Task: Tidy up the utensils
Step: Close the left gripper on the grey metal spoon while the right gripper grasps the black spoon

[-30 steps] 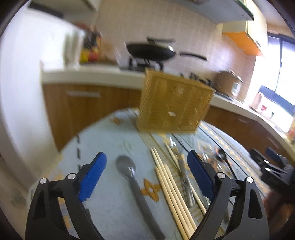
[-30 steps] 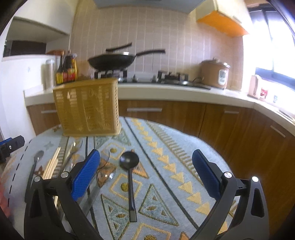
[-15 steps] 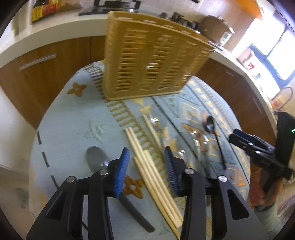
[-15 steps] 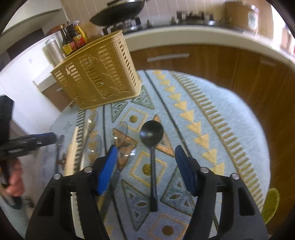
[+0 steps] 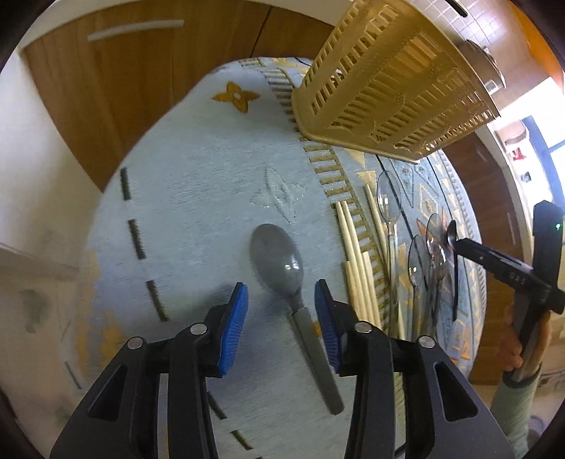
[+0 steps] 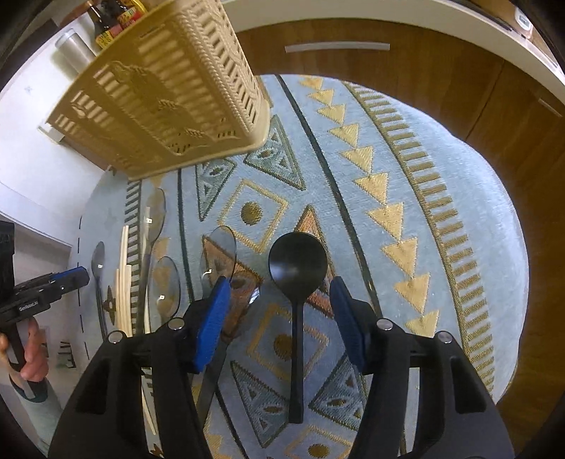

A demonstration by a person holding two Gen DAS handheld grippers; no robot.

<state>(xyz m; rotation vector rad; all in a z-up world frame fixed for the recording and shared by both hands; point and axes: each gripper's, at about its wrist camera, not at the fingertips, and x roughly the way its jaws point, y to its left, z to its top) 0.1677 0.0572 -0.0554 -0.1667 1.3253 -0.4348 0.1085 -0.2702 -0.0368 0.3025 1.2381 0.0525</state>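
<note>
A grey spoon [image 5: 277, 263] lies on the patterned tablecloth [image 5: 212, 197]. My left gripper [image 5: 280, 293] points down over it, and the spoon's neck lies between the blue pads [image 5: 236, 317], untouched, as the jaws open slightly. A black spoon [image 6: 297, 263] lies right of the clear spoons [image 6: 219, 254]. My right gripper [image 6: 280, 286] straddles its neck with gaps on both sides while its jaws close. Wooden chopsticks [image 5: 356, 275] lie beside the grey spoon. A yellow slatted basket [image 5: 388, 88] [image 6: 169, 88] stands at the far side.
The round table's edge [image 6: 508, 282] drops off to wooden cabinet fronts [image 6: 476, 116]. Sauce bottles [image 6: 113, 21] and a steel cup stand behind the basket. A hand [image 6: 31, 353] holds the left gripper; another hand [image 5: 515, 349] holds the right.
Both grippers tipped downward and came closer to the table, with jaws much narrower than a second ago. The left shifted from over the chopsticks to the grey spoon.
</note>
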